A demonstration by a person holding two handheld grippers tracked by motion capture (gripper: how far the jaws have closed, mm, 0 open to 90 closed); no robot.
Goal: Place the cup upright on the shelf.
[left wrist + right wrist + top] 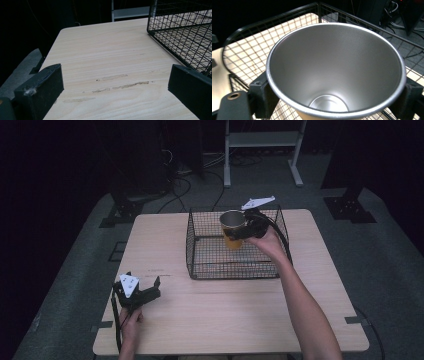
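A steel cup with a yellow-orange outside hangs upright inside the black wire basket, toward its back, above the basket floor. My right gripper is shut on it, coming in from the right with a jaw on each side just under the rim. In the right gripper view the cup is empty, and my right gripper clamps its sides with the basket mesh behind. At the table's front left, my left gripper rests open; in its own view my left gripper holds nothing.
The basket stands on the light wooden table, right of and beyond the left gripper. Faint smears mark the table between the left jaws. A white shelf frame and cables lie on the floor behind.
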